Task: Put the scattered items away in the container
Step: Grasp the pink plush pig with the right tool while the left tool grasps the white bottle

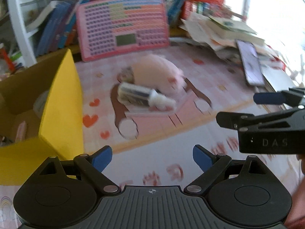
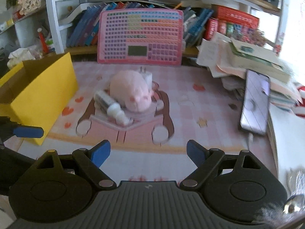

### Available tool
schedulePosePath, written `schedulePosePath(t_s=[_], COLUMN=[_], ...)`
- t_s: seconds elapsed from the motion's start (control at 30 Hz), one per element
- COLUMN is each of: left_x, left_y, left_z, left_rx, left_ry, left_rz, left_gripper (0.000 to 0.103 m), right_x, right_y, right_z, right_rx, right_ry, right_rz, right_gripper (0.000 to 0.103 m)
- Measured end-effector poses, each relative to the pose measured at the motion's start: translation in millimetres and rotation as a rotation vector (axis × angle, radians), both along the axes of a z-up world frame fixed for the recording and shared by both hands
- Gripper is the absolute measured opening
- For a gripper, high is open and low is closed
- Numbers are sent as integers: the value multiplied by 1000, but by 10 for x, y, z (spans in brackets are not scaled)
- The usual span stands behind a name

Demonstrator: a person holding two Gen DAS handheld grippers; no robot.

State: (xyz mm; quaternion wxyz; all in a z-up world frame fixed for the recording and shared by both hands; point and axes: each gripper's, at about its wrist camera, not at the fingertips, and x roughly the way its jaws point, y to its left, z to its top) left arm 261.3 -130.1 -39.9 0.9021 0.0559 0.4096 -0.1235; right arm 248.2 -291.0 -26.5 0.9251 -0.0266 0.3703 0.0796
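The left claw [image 1: 152,159] stands released, its blue pads wide apart with nothing between them, hanging over the pink patterned mat [image 1: 190,87] that covers the worktop. The right claw [image 2: 148,155] is released too and just as empty; its arm reaches in from the right edge of the left wrist view.

Ahead of both claws, in the middle of the mat, the loose items lie bunched together. A small bottle [image 2: 110,104] with a white cap lies on its side, touching the front of a pink plush toy [image 2: 131,91]. Behind the toy a white plug [image 2: 146,75] pokes up, its prongs showing. Something small and patterned sits against the toy's far side in the left view, too blurred to name.

The yellow box [image 1: 59,103] stands open at the left of the mat, near the pile but apart from it. A few things already seem to lie in its bottom, though they are blurred.

Judging by this, the tidying is partly done at most: the bottle, toy and plug are yet to be boxed. A phone [image 2: 255,103] leans against a stack of papers [image 2: 238,61] at the right.
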Motion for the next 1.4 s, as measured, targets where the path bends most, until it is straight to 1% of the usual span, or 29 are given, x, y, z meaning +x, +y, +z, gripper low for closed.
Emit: schedulePosePath(t_s=[0.13,0.2,0.27,0.37,0.43,0.63,0.67,0.7,0.77,0.87,0.9,0.93,0.97,1.03,1.17,1.27,1.37,1.4], left_x=[243,366,475,596,651,783,808,835,889,983,1012,1045,1079,1146,1283,1368,1430,1449], left_y=[-107,-155,-188,-240,-261,-298,-307,-318,-330,-335,-334,-331,-328,-326,-361,-338,-310,-301], left_z=[-22,-36,-50,-73,-83,-125,-135,-146,-163,-187,-198,-211,-228,-266,-363,-425,-453,-460], left_rx=[22,31,43,86,102,113,112,110,100,74,64,51,39,18,7,-32,-56,-66], left_ry=[-17,-28,-38,-53,-60,-58,-57,-55,-51,-44,-39,-32,-22,-8,27,59,76,81], left_rz=[58,84,113,140,143,158,161,164,170,185,193,200,207,219,233,270,296,300], left_gripper=[94,94,94,93,93,93,93,93,93,92,91,88,87,86,78,74,73,69], right_x=[336,524,699,978,1120,1516,1575,1615,1692,1703,1672,1635,1597,1507,1286,1147,1077,1066], right_y=[-33,-33,-16,53,128,261,266,264,235,161,140,107,66,-36,-289,-413,-481,-499], right_z=[-10,-25,-55,-135,-193,-354,-386,-408,-444,-446,-427,-403,-381,-355,-275,-253,-303,-325], right_rx=[18,30,45,72,59,30,25,28,58,127,130,128,132,151,179,155,131,127], right_ry=[-11,-14,-8,15,4,21,29,36,56,77,78,72,69,71,45,36,56,69], right_rz=[53,79,104,151,167,202,202,203,213,242,241,239,236,216,140,100,82,78], right_gripper=[83,75,70,69,69,70,76,79,78,52,48,47,45,44,44,44,44,44])
